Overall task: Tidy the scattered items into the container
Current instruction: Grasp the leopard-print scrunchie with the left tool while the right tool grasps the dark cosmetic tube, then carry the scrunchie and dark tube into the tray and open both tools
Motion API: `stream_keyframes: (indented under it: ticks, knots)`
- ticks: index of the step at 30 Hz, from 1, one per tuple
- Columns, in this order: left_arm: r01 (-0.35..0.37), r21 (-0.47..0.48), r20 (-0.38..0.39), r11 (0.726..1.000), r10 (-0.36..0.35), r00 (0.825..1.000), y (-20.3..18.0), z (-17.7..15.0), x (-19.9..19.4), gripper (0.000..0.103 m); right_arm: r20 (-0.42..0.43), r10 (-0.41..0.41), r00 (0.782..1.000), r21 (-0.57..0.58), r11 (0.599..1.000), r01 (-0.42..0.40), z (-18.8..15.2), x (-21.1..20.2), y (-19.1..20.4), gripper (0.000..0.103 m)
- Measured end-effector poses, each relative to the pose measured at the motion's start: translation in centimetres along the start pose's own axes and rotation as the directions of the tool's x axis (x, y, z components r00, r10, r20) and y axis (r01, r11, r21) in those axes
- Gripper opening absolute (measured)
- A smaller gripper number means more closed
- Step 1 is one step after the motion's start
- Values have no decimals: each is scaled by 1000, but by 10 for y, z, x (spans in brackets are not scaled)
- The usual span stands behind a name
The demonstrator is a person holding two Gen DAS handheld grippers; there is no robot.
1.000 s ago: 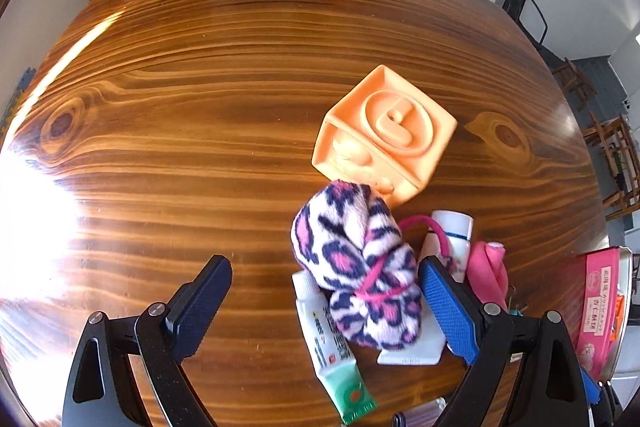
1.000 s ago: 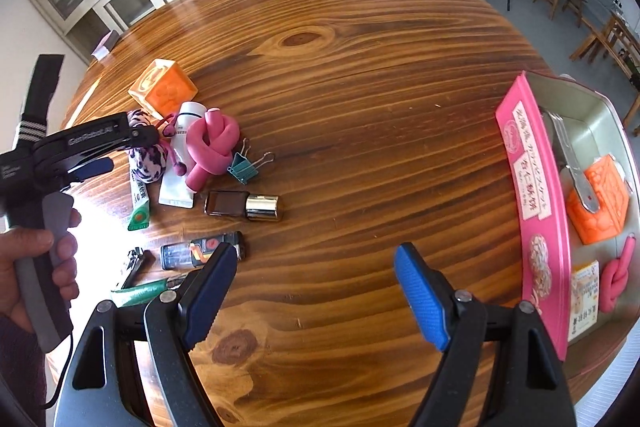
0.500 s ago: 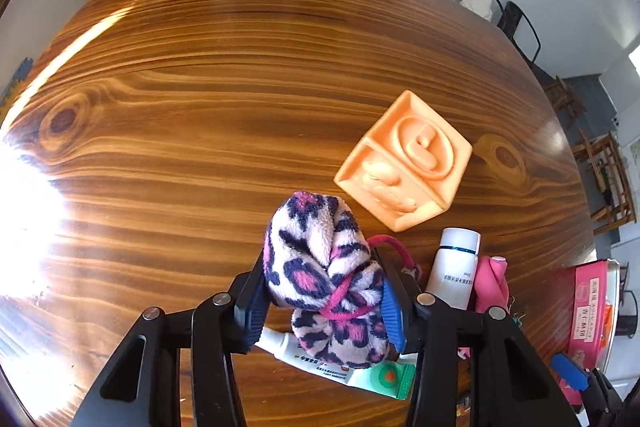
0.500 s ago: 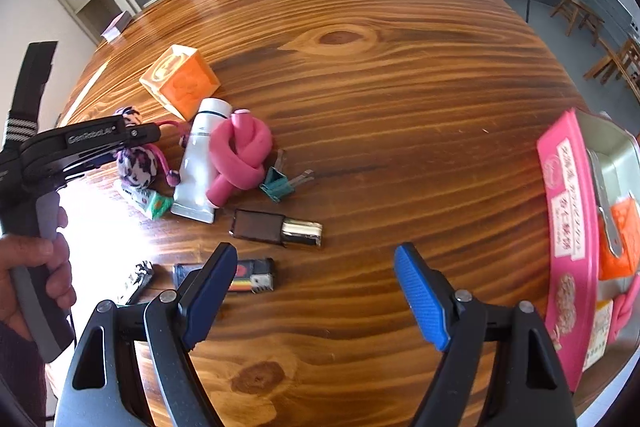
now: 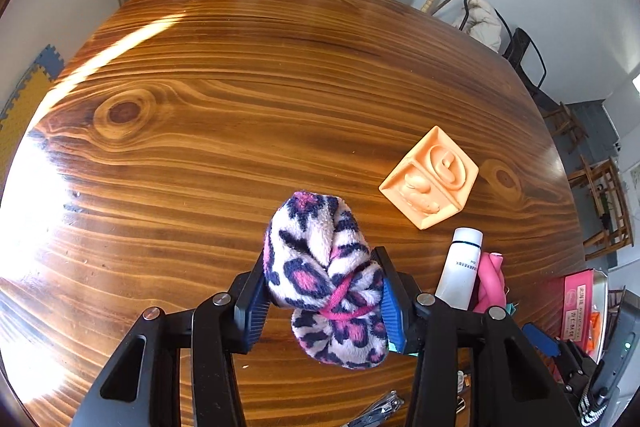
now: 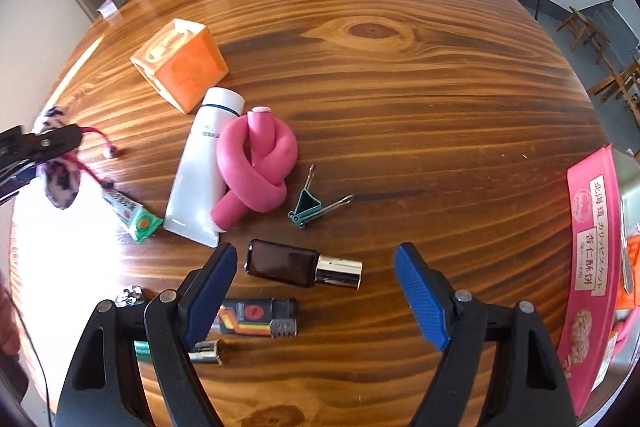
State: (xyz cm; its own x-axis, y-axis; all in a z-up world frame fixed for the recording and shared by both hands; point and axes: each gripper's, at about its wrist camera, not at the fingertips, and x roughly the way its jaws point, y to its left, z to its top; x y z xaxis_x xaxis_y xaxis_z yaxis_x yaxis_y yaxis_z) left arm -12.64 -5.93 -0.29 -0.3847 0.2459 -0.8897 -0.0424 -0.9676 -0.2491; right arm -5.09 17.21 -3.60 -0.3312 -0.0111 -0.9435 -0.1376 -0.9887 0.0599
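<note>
Carrying the leopard-print plush pouch point(image 5: 326, 277) clamped in our left gripper point(image 5: 324, 291) above the table point(image 5: 240, 87), we should keep the squeeze firm and cross to the pink tin point(image 6: 592, 251) at the right edge, while our right gripper point(image 6: 316, 293) hovers wide and empty over the brown bottle point(image 6: 302, 265)

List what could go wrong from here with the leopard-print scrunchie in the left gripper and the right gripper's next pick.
1. The left gripper pinches the soft scrunchie at its middle only; it may slip out on the way to the pink tin.
2. Its pink cord dangles near the small green tube and could drag it.
3. The right gripper is open above the dark bottle, with the lighter close by; closing may nudge both.
</note>
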Motion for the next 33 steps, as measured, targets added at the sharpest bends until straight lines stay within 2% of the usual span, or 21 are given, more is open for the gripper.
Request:
stream_keyframes:
  ticks: [5,8,20,33]
  knots:
    - [-1,1,-5,1000,1,1000,-1,-5,-2,49,-17,-52,999,-41,998,51,-4,12,3,82]
    - [-1,8,-2,1000,1,1000,-3,-8,-8,49,11,-43,999,-58,997,44,-7,7,3,64]
    - [-16,41,25,999,15,1000,-35,-30,-38,49,92,64,994,-40,997,-61,-32,-35,-20,64]
    - [8,129,38,992,-13,999,-111,-78,-71,49,184,70,980,16,997,-74,-56,-86,-86,64]
